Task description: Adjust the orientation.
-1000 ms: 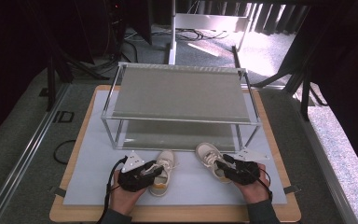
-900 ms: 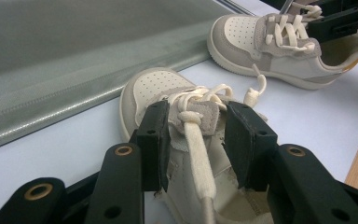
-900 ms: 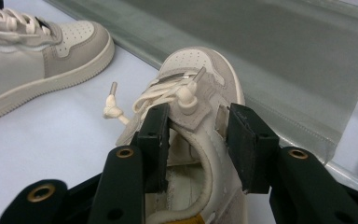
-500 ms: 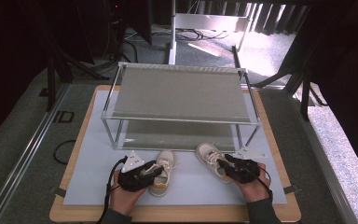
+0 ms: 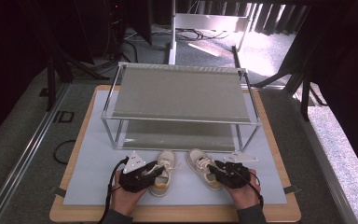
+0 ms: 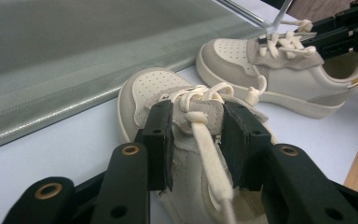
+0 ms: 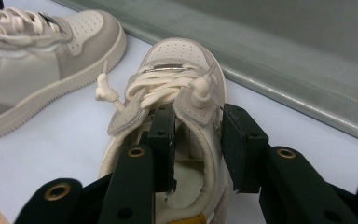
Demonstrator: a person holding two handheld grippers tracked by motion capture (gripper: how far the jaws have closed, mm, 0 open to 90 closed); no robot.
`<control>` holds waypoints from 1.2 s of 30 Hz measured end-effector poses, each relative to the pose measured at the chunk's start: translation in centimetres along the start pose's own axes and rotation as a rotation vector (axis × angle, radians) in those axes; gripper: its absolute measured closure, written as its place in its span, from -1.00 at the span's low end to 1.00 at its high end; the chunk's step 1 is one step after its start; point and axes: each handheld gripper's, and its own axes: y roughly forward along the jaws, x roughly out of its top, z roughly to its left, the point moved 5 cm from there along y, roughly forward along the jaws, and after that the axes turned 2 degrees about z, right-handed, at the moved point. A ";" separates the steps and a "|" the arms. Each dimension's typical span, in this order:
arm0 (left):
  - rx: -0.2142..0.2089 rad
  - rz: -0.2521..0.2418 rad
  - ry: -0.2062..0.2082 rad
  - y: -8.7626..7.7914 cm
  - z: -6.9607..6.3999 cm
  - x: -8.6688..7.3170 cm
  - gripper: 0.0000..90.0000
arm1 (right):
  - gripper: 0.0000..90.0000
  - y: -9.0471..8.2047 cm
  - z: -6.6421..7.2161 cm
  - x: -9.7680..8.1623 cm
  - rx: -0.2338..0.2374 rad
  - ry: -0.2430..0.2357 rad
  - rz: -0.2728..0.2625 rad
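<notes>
Standing in a dark room with a grey carpet floor [image 5: 23,140], a wooden board [image 5: 177,217] holds a pale mat [image 5: 93,158]. A metal rack [image 5: 179,95] with two flat grey shelves sits on the mat, toward 12 o'clock.

Two small cream shoes lie on the mat at 6 o'clock, just in front of the rack. The left shoe [image 5: 164,171] has its long way running from 6 to 12, with its toe toward the rack at about 12 o'clock. The right shoe [image 5: 201,167] sits just beside it; its toe points toward about 11 o'clock.

The left gripper [image 5: 154,169] has just been closing. In the left gripper view its two black pads [image 6: 161,140] squeeze the laced tongue of the left shoe [image 6: 168,100].

The right gripper [image 5: 217,171] has one pad [image 7: 164,140] inside the right shoe [image 7: 182,70] and the other outside, clamped on the shoe's side wall.
</notes>
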 end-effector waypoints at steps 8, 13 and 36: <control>-0.025 -0.005 -0.032 0.0 0.5 -0.2 0.44 | 0.47 0.8 1.7 0.4 0.000 -0.019 -0.006; 0.054 0.050 0.014 0.4 0.6 -0.6 0.25 | 0.47 0.8 1.8 0.3 -0.004 -0.020 -0.012; -0.035 0.050 -0.012 2.0 -0.7 -0.3 0.31 | 0.48 0.3 2.6 0.1 0.056 -0.001 0.006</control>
